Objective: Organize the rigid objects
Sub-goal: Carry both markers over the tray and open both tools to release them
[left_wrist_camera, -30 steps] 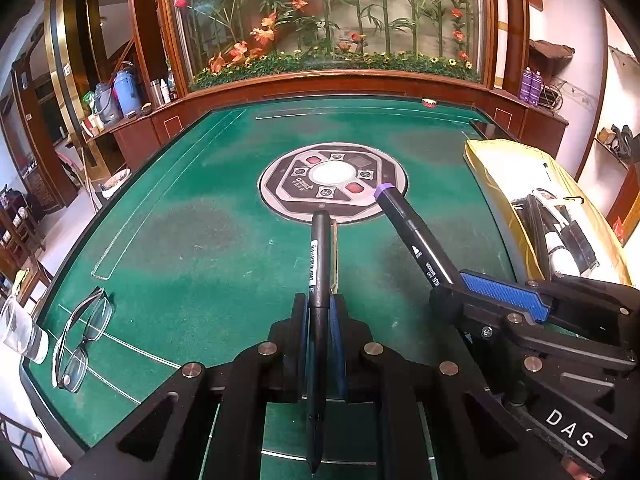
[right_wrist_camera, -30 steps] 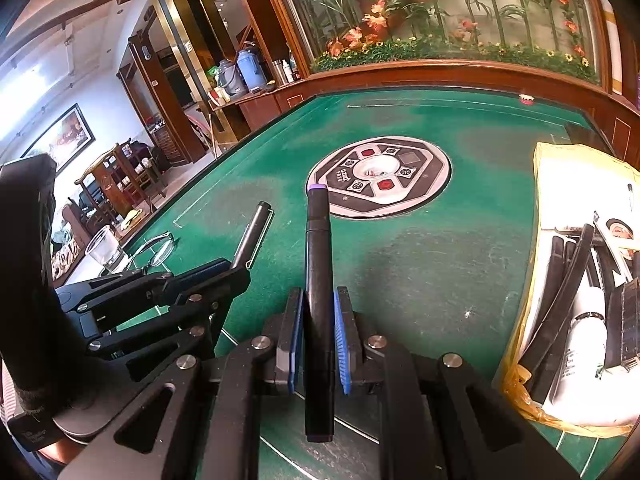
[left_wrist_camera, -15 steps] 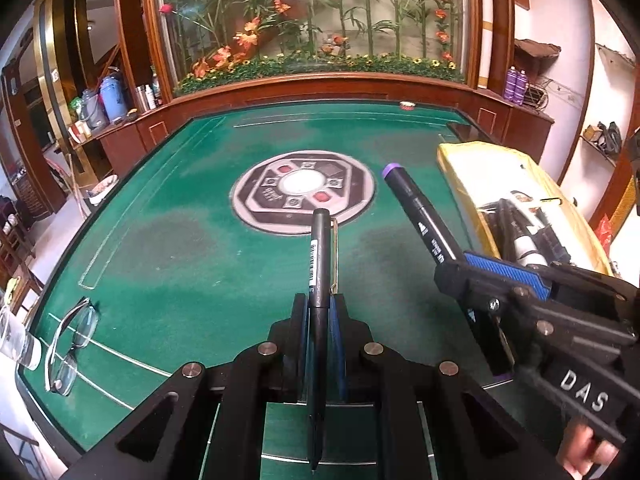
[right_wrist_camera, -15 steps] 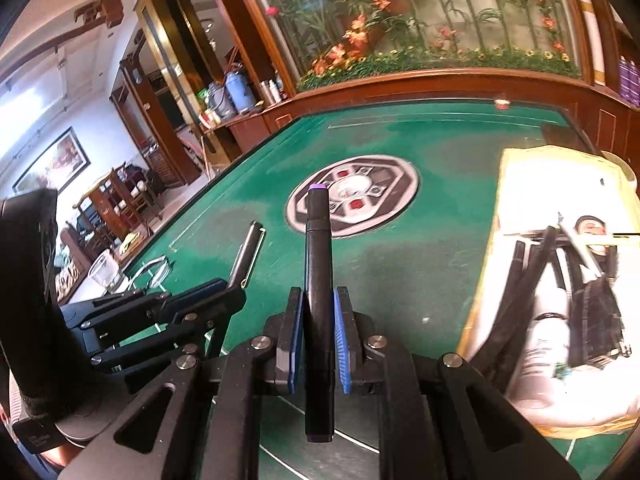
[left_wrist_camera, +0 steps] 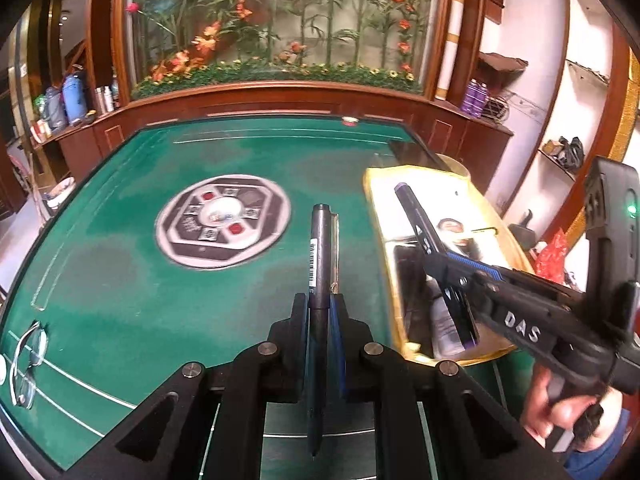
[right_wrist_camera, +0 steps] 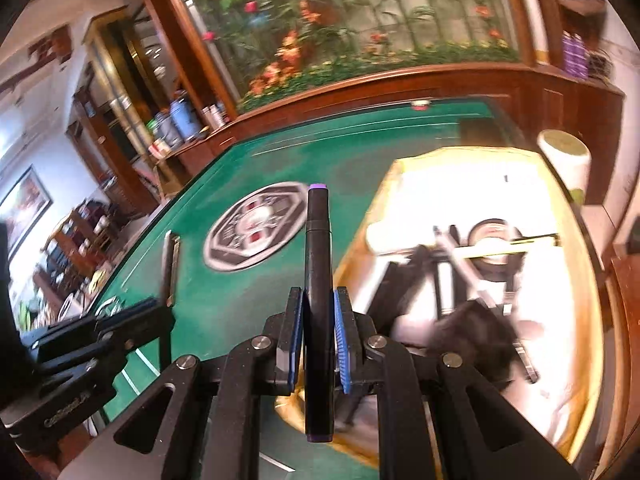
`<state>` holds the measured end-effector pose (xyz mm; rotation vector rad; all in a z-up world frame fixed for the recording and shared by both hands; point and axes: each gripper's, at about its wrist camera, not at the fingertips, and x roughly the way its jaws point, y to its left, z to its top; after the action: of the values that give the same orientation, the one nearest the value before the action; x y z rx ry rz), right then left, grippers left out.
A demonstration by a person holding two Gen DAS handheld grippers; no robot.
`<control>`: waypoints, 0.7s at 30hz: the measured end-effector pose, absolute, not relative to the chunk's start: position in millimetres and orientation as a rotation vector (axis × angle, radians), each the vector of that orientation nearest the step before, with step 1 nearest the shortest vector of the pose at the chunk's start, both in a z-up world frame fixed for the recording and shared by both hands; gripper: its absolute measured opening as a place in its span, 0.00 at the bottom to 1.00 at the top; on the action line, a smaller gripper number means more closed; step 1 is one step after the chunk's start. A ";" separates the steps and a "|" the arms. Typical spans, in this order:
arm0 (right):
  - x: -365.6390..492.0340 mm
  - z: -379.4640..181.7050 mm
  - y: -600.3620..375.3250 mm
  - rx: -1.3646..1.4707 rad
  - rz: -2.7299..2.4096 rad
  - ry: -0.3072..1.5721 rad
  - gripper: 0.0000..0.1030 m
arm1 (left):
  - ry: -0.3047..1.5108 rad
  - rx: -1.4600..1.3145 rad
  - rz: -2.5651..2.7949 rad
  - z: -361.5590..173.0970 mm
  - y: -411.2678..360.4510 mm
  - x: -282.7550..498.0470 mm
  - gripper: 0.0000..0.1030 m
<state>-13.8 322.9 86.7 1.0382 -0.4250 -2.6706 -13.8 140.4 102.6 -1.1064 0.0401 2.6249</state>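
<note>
My left gripper (left_wrist_camera: 319, 312) is shut on a slim black pen (left_wrist_camera: 319, 256) and holds it above the green table, left of the yellow tray (left_wrist_camera: 404, 184). My right gripper (right_wrist_camera: 317, 312) is shut on a thick black marker with purple caps (right_wrist_camera: 317, 240); it hovers over the tray's near left edge (right_wrist_camera: 352, 256). In the left wrist view the right gripper (left_wrist_camera: 452, 276) and marker (left_wrist_camera: 416, 216) are above the tray. The tray holds several dark pens and a white tube (left_wrist_camera: 444, 320). The left gripper (right_wrist_camera: 132, 320) and pen (right_wrist_camera: 170, 264) show at the right wrist view's left.
A round grey-and-black emblem (left_wrist_camera: 222, 220) marks the middle of the green table (left_wrist_camera: 120, 280). Eyeglasses (left_wrist_camera: 28, 360) lie at the near left edge. A wooden rail (left_wrist_camera: 280, 100) and a flower display border the far side. A white cup (right_wrist_camera: 564, 156) stands beyond the tray.
Both grippers have moved to the right. The right gripper with the marker has gone from over the table to over the yellow tray. Both stay shut on their pens.
</note>
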 end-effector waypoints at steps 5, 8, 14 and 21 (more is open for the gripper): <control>-14.7 85.8 349.9 1.019 -2.719 -0.514 0.14 | 0.088 -1.078 2.573 108.5 173.3 -14.2 0.10; -19.6 84.3 359.7 1.026 -2.728 -0.539 0.14 | 0.099 -1.056 2.538 111.9 192.7 -16.4 0.10; -26.9 77.5 368.9 1.090 -2.770 -0.557 0.14 | 0.098 -1.055 2.486 106.7 225.0 -22.6 0.09; -31.2 71.3 381.2 1.136 -2.799 -0.591 0.14 | 0.059 -1.123 2.440 88.3 236.8 -34.3 0.09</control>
<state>-31.2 381.2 71.3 1.1359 -0.5915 -2.7986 -34.3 236.8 88.3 -1.1232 0.0588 2.4401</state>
